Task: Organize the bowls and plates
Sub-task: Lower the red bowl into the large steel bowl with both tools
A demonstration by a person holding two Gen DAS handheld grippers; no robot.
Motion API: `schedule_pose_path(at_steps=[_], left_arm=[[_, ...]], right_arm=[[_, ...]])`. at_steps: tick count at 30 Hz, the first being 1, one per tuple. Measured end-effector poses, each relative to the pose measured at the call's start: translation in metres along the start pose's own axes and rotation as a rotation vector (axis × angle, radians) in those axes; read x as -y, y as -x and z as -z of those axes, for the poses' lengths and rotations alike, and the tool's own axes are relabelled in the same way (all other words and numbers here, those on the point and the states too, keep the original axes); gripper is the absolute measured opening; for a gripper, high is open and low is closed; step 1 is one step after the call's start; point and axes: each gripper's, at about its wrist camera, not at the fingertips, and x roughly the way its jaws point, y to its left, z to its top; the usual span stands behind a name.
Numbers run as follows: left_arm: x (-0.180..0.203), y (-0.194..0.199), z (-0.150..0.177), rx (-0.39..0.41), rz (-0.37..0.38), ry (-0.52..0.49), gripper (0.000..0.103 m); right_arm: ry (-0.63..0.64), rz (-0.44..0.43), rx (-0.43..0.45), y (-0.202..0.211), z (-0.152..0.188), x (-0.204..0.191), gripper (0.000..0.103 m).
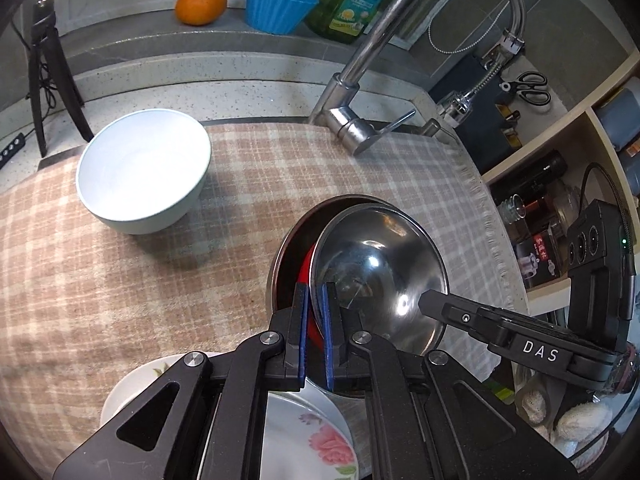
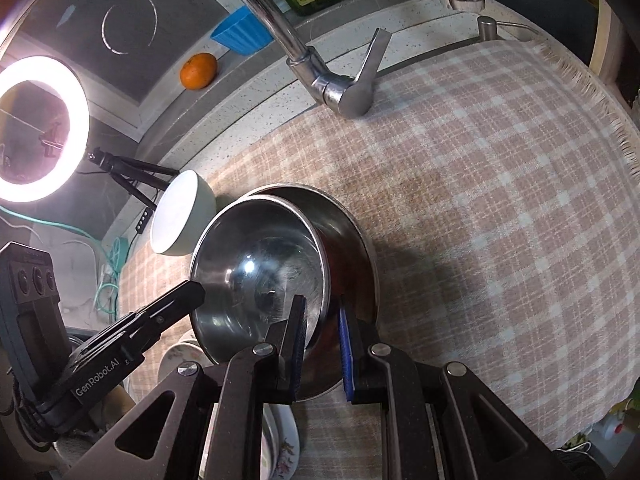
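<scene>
Your left gripper (image 1: 314,334) pinches the thin rim of the steel bowl (image 1: 380,268), blue pads almost together on its polished lip. Your right gripper (image 2: 323,354) clamps the opposite edge of that bowl (image 2: 256,272), jaws a little wider, one pad inside and one outside the curved wall. The shiny, round bowl sits tilted inside a larger steel pan (image 2: 352,240) on the checked woven cloth (image 2: 480,200); something red shows in the gap beside your left jaws. Ahead and to the left of your left jaws stands a smooth white bowl (image 1: 144,170), upright. Beneath those jaws lie glossy floral plates (image 1: 316,436). Beyond your right jaws rises the chrome tap (image 2: 340,88).
</scene>
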Motion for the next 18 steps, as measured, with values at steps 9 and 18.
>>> schedule_pose_path(at_steps=[9,18], left_arm=[[0.002,-0.008,0.001,-0.01,-0.022,-0.009,0.005],[0.001,-0.015,0.003,-0.025,-0.036,-0.018,0.005]], right_arm=[[0.014,0.019,-0.002,-0.009,0.0,0.002,0.014],[0.034,0.04,0.004,-0.011,0.0,0.002,0.014]])
